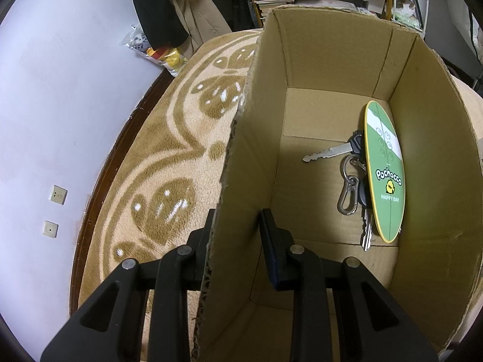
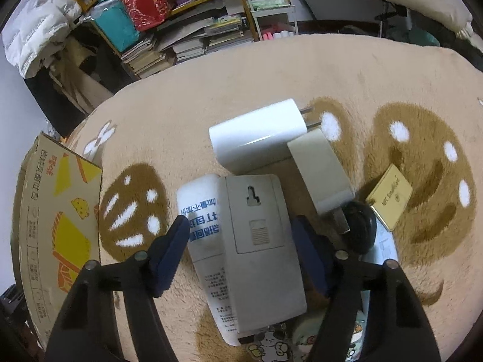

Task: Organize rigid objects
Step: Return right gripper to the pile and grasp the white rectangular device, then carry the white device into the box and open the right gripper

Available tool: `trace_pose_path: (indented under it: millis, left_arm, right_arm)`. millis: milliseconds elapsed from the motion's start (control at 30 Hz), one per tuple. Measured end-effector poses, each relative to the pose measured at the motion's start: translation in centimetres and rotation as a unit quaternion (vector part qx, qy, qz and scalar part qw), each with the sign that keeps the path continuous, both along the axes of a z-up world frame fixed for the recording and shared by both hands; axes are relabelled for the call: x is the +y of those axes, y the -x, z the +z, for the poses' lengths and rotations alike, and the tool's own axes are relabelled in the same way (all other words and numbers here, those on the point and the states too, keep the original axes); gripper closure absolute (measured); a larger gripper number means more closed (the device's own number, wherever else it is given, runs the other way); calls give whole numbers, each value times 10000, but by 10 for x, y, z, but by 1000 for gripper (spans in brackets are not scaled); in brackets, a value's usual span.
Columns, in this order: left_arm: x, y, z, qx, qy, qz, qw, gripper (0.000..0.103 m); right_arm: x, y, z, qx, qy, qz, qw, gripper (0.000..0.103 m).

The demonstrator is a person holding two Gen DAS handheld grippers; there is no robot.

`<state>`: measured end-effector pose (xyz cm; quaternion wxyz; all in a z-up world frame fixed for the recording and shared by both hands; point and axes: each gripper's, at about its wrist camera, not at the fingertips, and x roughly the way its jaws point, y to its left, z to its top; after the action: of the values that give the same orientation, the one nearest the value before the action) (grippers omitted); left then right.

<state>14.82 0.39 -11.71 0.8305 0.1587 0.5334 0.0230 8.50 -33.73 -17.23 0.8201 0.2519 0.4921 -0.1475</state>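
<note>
Left wrist footage shows the cardboard box [image 1: 338, 120] standing on a patterned plush blanket [image 1: 169, 138], with a bunch of keys [image 1: 353, 178] and a green oval Pochacco card [image 1: 385, 172] already laid on its floor, against the right wall. Two items are thus judged to be sorted. The left tongs [image 1: 238, 241] are set astride the near left wall of the box, one finger outside and one inside; the outer finger appears pressed to the cardboard, while the inner one seems to stand slightly off it, so whether the wall is actually pinched cannot be told.

Right wrist footage shows what is left. A cluster of items lies on the blanket beside the box: a grey wall-mount unit [image 2: 262, 241] face down with its keyhole slot up, resting partly over a white printed tube [image 2: 202, 211]; a large white charger [image 2: 256, 135] beyond it; a smaller grey plug adapter [image 2: 320, 172] touching the charger; a black rounded object [image 2: 360, 220]; and a gold NFC card [image 2: 391, 196]. Cartoon stickers or cards are glimpsed at the bottom edge.

The right tongs [image 2: 241, 247] are spread wide, angled downward, straddling the grey unit and the tube without touching either. That unit is judged the next pick; most of the task remains.
</note>
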Motion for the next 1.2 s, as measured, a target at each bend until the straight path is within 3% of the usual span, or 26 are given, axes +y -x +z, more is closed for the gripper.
trace_pose_path:
  millis: [67, 167, 233, 267, 467, 700, 1200]
  left_arm:
    - [0, 0, 0, 7, 0, 0, 10000, 76]
    - [0, 0, 0, 6, -4, 1, 10000, 76]
    - [-1, 0, 0, 6, -9, 2, 10000, 76]
    - [0, 0, 0, 5, -9, 0, 10000, 76]
    - [-1, -1, 0, 8, -8, 3, 10000, 76]
    - [-1, 0, 0, 10, -4, 5, 10000, 76]
    - [-1, 0, -1, 7, -38, -6, 10000, 76]
  right_arm:
    - [-4, 1, -9, 39, -336, -43, 9994, 28]
    - [-6, 5, -11, -40, -462, -158, 9988, 31]
    - [-5, 6, -7, -87, -309, -179, 9993, 49]
    - [-5, 5, -4, -101, -274, -192, 9994, 50]
    - [2, -1, 3, -59, 55, -164, 9998, 51]
    - [17, -5, 27, -382, 322, 18, 9987, 51]
    - [69, -18, 81, -1157, 328, 668, 9905, 51]
